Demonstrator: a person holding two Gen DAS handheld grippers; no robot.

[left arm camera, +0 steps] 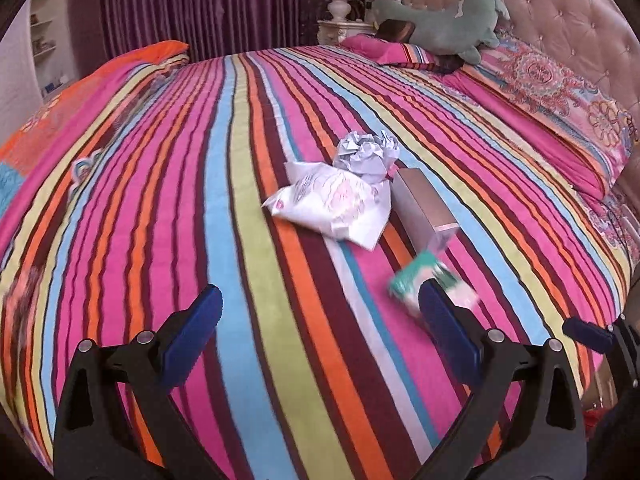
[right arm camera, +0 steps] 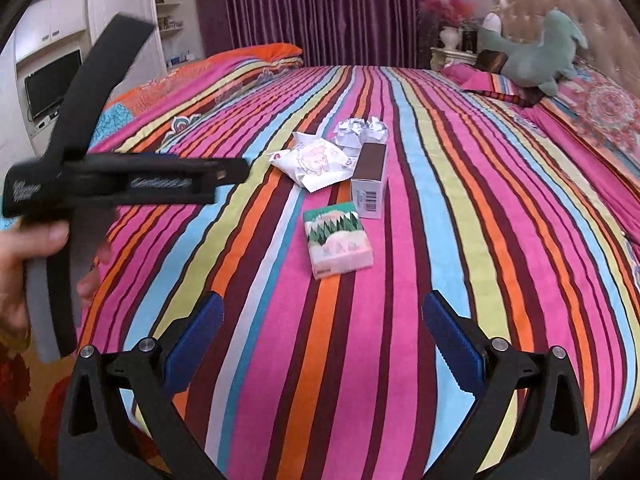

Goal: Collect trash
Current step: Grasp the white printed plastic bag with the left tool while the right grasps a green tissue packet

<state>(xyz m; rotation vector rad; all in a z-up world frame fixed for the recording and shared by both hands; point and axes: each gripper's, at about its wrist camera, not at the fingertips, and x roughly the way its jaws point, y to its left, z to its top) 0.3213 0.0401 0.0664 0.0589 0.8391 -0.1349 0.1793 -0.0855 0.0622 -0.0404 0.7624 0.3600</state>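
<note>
Four pieces of trash lie close together on the striped bedspread [right arm camera: 460, 240]. They are a crumpled paper ball [right arm camera: 360, 130], a white printed wrapper [right arm camera: 316, 162], a long brown box with a barcode end [right arm camera: 370, 178] and a green-and-white tissue pack [right arm camera: 338, 244]. My right gripper [right arm camera: 324, 320] is open, empty, and a short way in front of the tissue pack. My left gripper [left arm camera: 320, 312] is also open and empty, left of the pack [left arm camera: 432, 280], which looks blurred behind its right finger. The wrapper [left arm camera: 332, 204], paper ball [left arm camera: 368, 152] and box [left arm camera: 424, 208] lie beyond.
A green plush toy [right arm camera: 536, 56] rests on pillows by the tufted headboard [left arm camera: 560, 20]. Purple curtains [right arm camera: 320, 12], a nightstand with a vase [right arm camera: 450, 40], and a TV [right arm camera: 52, 80] stand beyond the bed. A hand [right arm camera: 24, 256] holds the left tool's handle.
</note>
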